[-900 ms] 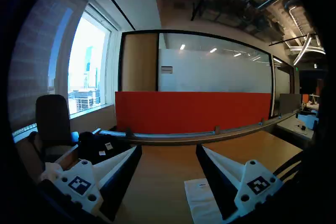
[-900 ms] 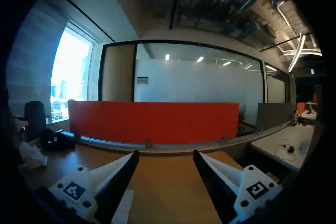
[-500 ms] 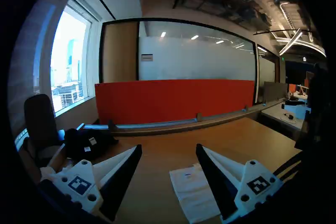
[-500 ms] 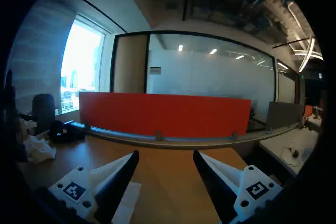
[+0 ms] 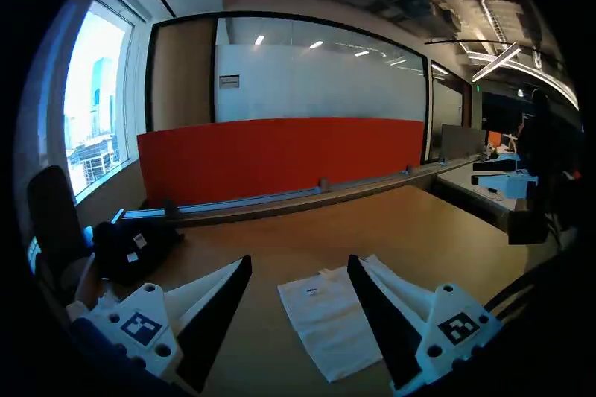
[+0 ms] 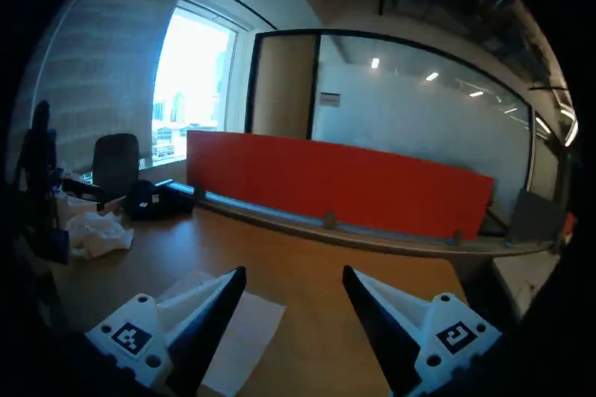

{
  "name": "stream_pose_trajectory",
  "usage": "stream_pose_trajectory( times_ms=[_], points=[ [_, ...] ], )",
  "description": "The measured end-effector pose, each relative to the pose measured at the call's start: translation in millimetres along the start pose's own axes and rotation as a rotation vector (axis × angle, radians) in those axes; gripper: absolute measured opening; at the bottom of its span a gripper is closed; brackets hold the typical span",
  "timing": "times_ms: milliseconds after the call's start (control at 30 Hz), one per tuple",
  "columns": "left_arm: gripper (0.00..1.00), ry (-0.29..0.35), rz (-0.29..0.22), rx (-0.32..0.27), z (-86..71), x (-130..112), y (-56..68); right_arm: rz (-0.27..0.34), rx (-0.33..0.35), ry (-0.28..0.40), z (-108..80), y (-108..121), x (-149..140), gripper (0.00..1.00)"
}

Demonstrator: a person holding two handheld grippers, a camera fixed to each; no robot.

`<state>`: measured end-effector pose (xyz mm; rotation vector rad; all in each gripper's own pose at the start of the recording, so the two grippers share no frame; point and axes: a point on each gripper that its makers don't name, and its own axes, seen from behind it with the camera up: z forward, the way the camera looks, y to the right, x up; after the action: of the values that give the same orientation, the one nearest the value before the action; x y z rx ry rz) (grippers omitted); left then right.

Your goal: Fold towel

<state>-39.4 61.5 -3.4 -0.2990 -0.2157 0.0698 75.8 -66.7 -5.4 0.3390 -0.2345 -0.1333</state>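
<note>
At the lower centre of the left gripper view, the left gripper (image 5: 298, 258) had its two fingers spread apart with nothing held between them. The towel (image 5: 328, 315), white and lying flat on the wooden desk (image 5: 335, 222), sat in the gap between the fingers. It lay toward the right-hand finger, which covered its right edge. Whether that finger touched the towel could not be told.

In the right gripper view, the right gripper (image 6: 293, 269) was likewise spread apart and empty. The towel (image 6: 246, 330) lay at the lower left of the frame, partly behind the left-hand finger.

The left gripper view showed a black bag (image 5: 134, 248) at the left, a red partition (image 5: 283, 155) along the far edge of the desk, and a person's dark figure (image 5: 538, 136) at the right. The right gripper view showed a crumpled white cloth (image 6: 97, 233) at the left of the frame, a chair (image 6: 115, 162) behind it, and a bright window (image 6: 190, 95) above.
</note>
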Motion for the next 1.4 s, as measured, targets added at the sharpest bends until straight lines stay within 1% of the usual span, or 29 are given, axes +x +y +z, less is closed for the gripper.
stream_pose_trajectory(
  times_ms=[100,300,400,500,700,900,1200,1400],
  points=[
    [0.96,-0.024,0.008,-0.025,2.0,-7,4.3,-0.025,0.034,-0.033,0.0,-6,-8,1.00],
    [0.95,-0.090,0.064,-0.075,6.6,-27,14.9,-0.094,0.104,-0.111,0.3,-20,-31,1.00],
    [0.96,-0.110,0.085,-0.095,8.0,-35,19.8,-0.113,0.125,-0.130,1.2,-25,-36,1.00],
    [0.96,-0.127,0.090,-0.111,9.4,-44,24.3,-0.113,0.139,-0.142,2.2,-30,-41,1.00],
    [0.96,-0.160,0.099,-0.124,12.3,-70,31.2,-0.106,0.156,-0.175,3.9,-37,-66,1.00],
    [0.96,-0.194,0.104,-0.106,15.9,-102,33.1,-0.096,0.162,-0.207,4.8,-45,-94,1.00],
    [0.96,-0.280,0.085,-0.120,21.5,-156,43.0,-0.090,0.167,-0.253,5.5,-55,-135,1.00],
    [0.96,-0.335,0.077,-0.132,25.7,-188,47.0,-0.089,0.177,-0.290,5.8,-62,-165,1.00]
  ],
)
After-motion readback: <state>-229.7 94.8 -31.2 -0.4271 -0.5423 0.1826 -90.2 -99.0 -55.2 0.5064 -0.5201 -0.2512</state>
